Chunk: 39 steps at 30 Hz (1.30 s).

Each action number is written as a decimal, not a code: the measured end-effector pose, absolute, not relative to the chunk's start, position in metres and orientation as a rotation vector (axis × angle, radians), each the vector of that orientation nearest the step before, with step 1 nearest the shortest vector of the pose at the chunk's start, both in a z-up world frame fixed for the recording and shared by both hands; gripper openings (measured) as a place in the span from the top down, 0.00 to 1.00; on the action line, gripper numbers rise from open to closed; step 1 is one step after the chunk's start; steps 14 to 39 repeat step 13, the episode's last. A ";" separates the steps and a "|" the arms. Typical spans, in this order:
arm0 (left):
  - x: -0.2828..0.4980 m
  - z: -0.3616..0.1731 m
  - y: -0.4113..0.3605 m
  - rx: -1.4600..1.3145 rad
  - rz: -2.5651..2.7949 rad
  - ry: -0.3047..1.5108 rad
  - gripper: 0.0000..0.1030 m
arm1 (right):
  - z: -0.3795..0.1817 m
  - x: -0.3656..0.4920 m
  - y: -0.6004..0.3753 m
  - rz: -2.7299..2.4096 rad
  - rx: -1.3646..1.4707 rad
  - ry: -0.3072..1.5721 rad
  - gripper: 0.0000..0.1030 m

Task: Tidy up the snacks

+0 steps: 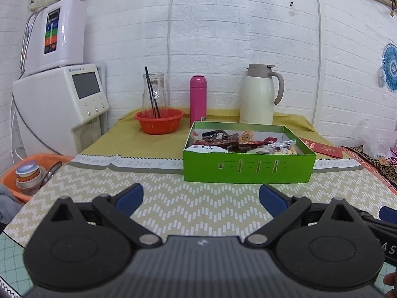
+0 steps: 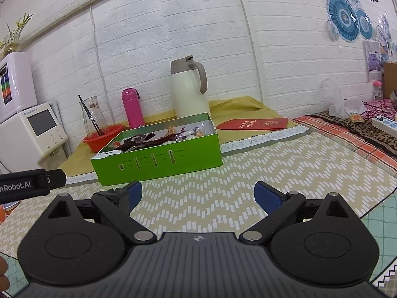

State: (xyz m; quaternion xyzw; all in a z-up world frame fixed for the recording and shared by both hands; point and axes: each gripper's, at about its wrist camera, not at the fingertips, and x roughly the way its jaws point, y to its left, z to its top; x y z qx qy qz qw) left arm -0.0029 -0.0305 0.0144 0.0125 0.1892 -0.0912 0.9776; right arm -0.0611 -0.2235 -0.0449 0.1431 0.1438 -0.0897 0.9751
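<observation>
Two grippers spread, empty | left gripper (image 1: 201, 196) | right gripper (image 2: 198, 193) | green box (image 1: 248, 168) ahead

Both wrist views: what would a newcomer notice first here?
The bright green box of snack packets stands mid-table, just beyond both open grippers. Behind it, near the white brick wall, stand a pink bottle and a cream jug, with a red basket to their left.

An open green box (image 1: 248, 167) on the patterned mat holds jumbled snack packets (image 1: 223, 141).
</observation>
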 end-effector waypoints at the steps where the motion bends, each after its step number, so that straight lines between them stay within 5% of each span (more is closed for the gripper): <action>1: -0.003 0.014 -0.031 0.027 -0.182 0.381 0.04 | -0.045 -0.061 -0.223 -0.180 0.287 0.291 0.00; 39: 0.000 0.012 -0.031 0.040 -0.175 0.402 0.05 | -0.047 -0.061 -0.224 -0.182 0.288 0.298 0.00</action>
